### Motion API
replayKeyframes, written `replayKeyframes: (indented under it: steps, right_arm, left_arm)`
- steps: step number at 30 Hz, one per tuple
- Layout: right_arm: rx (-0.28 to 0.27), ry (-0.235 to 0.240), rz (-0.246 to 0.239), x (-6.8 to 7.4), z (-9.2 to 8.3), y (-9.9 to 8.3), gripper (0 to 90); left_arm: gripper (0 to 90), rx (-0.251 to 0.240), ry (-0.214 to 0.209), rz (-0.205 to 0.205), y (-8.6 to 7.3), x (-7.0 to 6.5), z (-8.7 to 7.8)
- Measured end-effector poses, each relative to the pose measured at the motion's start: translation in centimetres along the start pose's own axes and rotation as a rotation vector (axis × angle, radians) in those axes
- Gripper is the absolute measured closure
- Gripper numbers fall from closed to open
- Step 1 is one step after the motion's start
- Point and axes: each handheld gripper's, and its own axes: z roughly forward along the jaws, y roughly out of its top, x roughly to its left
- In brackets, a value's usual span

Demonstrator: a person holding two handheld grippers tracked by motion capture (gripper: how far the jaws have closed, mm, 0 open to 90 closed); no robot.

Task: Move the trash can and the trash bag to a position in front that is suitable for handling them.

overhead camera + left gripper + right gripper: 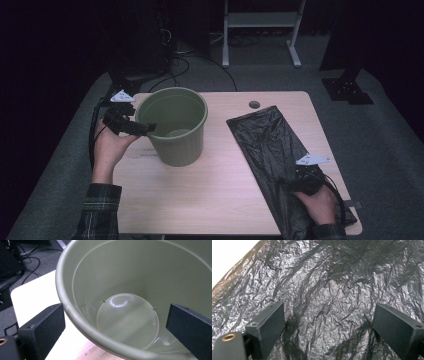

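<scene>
Olive-green bucket (175,127), crinkled glossy black bag (272,150), pale wood-grain table (210,195), green plaid sleeve (100,212), grey carpet floor (385,130).

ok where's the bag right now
The bag lies flat on the right side of the table in the high view, right of the bucket, under the right gripper.

Lab/studio: dark room, grey carpet (60,165), floor cables (175,62), white stand frame (260,22), equipment base (347,90).

Bucket (173,131): standing near the desk's (210,200) left rear corner, blocking your left gripper (116,327), whose spread jaws are straddling its rim.
Bag (270,150): lying flat along the right edge.
Middle and front: offering you open passage.
</scene>
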Motion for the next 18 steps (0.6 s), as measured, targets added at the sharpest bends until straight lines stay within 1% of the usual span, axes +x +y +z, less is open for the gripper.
replayKeyframes:
  steps: [5, 6, 7, 8, 16, 18]
  right_arm:
    - [0.001, 0.001, 0.001, 0.01, -0.01, 0.00, 9.9]
    - [0.001, 0.001, 0.000, 0.00, -0.01, 0.00, 9.9]
    - [0.001, 0.000, 0.000, 0.01, -0.01, 0.00, 9.9]
    - [0.001, 0.000, 0.000, 0.01, -0.01, 0.00, 9.9]
    - [0.001, 0.000, 0.000, 0.01, -0.01, 0.00, 9.9]
    - [0.001, 0.000, 0.000, 0.01, -0.01, -0.01, 9.9]
  left_arm:
    - [0.9, 0.009, -0.001, -0.004, -0.23, 0.14, 0.33]
    - [0.9, 0.021, -0.001, -0.003, -0.34, 0.28, 0.43]
    - [0.9, 0.014, -0.017, -0.028, -0.54, 0.49, 0.60]
    - [1.0, 0.009, -0.022, -0.036, -0.62, 0.57, 0.68]
    - [0.9, 0.020, -0.031, -0.049, -0.60, 0.71, 0.86]
    - [0.9, 0.025, -0.043, -0.057, -0.65, 0.70, 1.00]
